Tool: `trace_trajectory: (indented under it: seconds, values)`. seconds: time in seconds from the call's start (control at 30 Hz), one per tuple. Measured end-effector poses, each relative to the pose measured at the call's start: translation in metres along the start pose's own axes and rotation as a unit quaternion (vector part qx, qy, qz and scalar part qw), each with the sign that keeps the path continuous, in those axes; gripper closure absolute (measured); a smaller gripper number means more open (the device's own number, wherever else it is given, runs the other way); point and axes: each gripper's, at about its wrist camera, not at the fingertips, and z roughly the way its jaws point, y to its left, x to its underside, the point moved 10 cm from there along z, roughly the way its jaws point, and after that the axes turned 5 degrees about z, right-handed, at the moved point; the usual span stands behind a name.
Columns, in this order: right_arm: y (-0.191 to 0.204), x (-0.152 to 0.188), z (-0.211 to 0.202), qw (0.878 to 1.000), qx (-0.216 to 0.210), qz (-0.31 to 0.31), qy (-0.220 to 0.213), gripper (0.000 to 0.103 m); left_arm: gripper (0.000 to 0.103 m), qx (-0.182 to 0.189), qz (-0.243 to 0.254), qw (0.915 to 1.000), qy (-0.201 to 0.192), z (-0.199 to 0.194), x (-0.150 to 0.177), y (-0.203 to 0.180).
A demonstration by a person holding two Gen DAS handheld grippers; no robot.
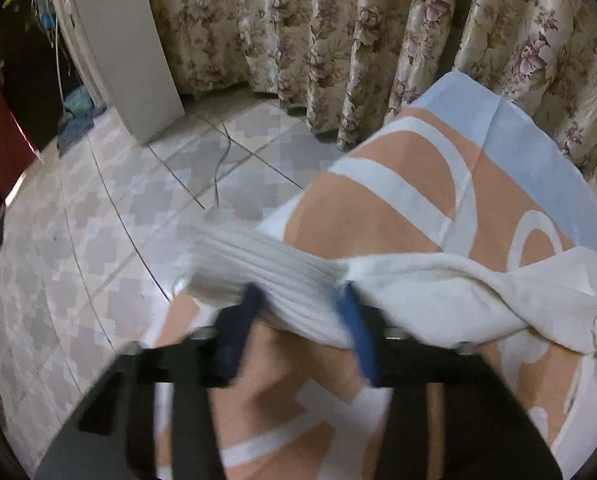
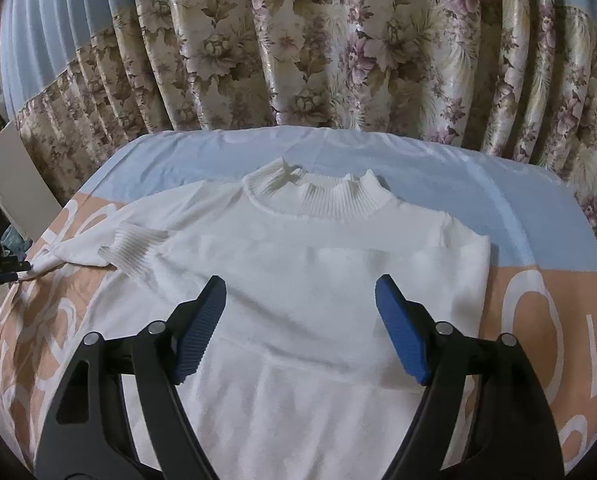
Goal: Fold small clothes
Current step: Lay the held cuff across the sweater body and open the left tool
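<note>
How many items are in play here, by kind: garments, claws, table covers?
White sweater: 1
Claws: 2, the left claw shut on the sweater's ribbed cuff, the right claw open over its body
Peach, white and blue table cover: 1
Total: 4

I see the counter covered by a cloth (image 2: pixel 538 236), pale blue toward twelve o'clock, peach with white lettering at three and nine. A white sweater (image 2: pixel 298 280) lies flat on it, collar toward twelve, one sleeve trailing toward nine.
</note>
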Motion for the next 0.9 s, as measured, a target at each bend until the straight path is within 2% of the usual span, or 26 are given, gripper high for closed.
trace_trajectory:
  seconds: [0.03, 0.1, 0.23, 0.37, 0.47, 0.67, 0.7, 0.8, 0.9]
  values:
    - [-0.001, 0.001, 0.002, 1.0, -0.001, -0.001, 0.003, 0.027, 0.083, 0.002, 0.006, 1.0, -0.003, 0.001, -0.003, -0.001]
    - [-0.001, 0.003, 0.007, 1.0, -0.003, -0.001, 0.009, 0.031, 0.088, -0.002, 0.022, 0.9996, -0.015, -0.005, -0.009, -0.006]
    - [0.001, 0.003, 0.013, 1.0, -0.005, -0.004, 0.014, 0.032, 0.09, 0.0, 0.064, 0.9966, -0.052, -0.028, -0.022, -0.029]
    - [0.001, -0.002, 0.014, 1.0, -0.005, -0.011, 0.009, 0.032, 0.09, 0.046, 0.101, 0.99, -0.088, -0.06, -0.034, -0.078]
    - [-0.003, -0.004, 0.016, 1.0, -0.008, -0.008, 0.007, 0.032, 0.09, 0.106, 0.134, 0.9791, -0.11, -0.084, -0.039, -0.132]
    - [-0.017, -0.004, 0.02, 1.0, -0.013, 0.007, 0.01, 0.032, 0.09, 0.209, 0.224, 0.9423, -0.136, -0.128, -0.033, -0.266]
    - [-0.019, -0.003, 0.02, 1.0, -0.014, 0.01, 0.01, 0.032, 0.09, 0.229, 0.245, 0.9325, -0.135, -0.136, -0.024, -0.296]
    - [-0.027, -0.001, 0.021, 1.0, -0.014, 0.017, 0.011, 0.032, 0.09, 0.26, 0.293, 0.9109, -0.13, -0.144, 0.002, -0.359]
    - [-0.037, 0.001, 0.023, 0.999, -0.011, 0.028, 0.012, 0.032, 0.09, 0.297, 0.33, 0.8895, -0.108, -0.145, 0.032, -0.411]
